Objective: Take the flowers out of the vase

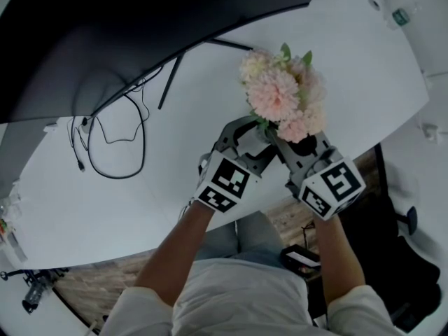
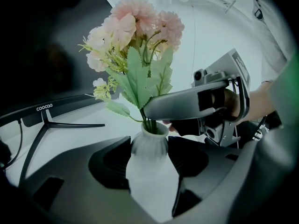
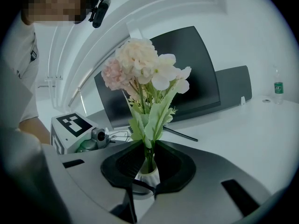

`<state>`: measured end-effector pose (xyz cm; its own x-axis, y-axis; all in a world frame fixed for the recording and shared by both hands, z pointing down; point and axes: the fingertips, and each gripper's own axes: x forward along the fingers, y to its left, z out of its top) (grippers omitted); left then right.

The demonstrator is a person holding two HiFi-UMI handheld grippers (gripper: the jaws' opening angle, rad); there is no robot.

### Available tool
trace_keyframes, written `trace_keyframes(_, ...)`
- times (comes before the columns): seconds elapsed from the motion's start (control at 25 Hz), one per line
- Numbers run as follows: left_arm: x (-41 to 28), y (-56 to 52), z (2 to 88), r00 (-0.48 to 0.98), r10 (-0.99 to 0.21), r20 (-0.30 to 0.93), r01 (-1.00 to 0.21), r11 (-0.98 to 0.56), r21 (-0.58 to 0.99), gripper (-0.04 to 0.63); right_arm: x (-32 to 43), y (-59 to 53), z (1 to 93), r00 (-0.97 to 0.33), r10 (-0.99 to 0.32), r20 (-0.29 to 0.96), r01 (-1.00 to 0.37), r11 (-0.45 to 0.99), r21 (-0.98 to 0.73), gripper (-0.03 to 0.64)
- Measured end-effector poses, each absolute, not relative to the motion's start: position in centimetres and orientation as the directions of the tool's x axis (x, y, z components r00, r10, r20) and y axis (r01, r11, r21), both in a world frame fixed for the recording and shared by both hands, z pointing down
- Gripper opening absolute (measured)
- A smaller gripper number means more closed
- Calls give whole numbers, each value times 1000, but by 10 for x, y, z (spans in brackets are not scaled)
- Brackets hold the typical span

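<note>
A bunch of pale pink flowers (image 1: 283, 96) with green leaves stands in a small white ribbed vase (image 2: 149, 157) on the white table (image 1: 105, 208). My left gripper (image 1: 248, 137) is shut on the vase, with its dark pads pressed on both sides of the body. My right gripper (image 3: 148, 160) comes in from the other side and is closed on the green stems (image 3: 148, 158) just above the vase mouth (image 3: 147, 175). In the left gripper view, one jaw of the right gripper crosses in front of the stems. From the head view the blooms hide the vase.
A dark monitor (image 1: 105, 33) stands behind the flowers on a thin black stand (image 2: 46, 125). A black cable (image 1: 115, 145) loops on the table to the left. A small bottle (image 3: 278, 88) stands at the far right. The table's front edge lies under my forearms.
</note>
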<state>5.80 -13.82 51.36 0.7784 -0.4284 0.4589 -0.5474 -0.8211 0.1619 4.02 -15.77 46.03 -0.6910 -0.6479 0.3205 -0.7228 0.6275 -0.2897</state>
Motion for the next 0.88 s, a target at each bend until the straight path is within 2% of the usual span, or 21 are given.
trace_keyframes(0.88, 55, -141, 515, 783, -428, 451, -550, -816, 180, 252, 47, -156, 446, -663, -675, 325, -749, 603, -275, 80)
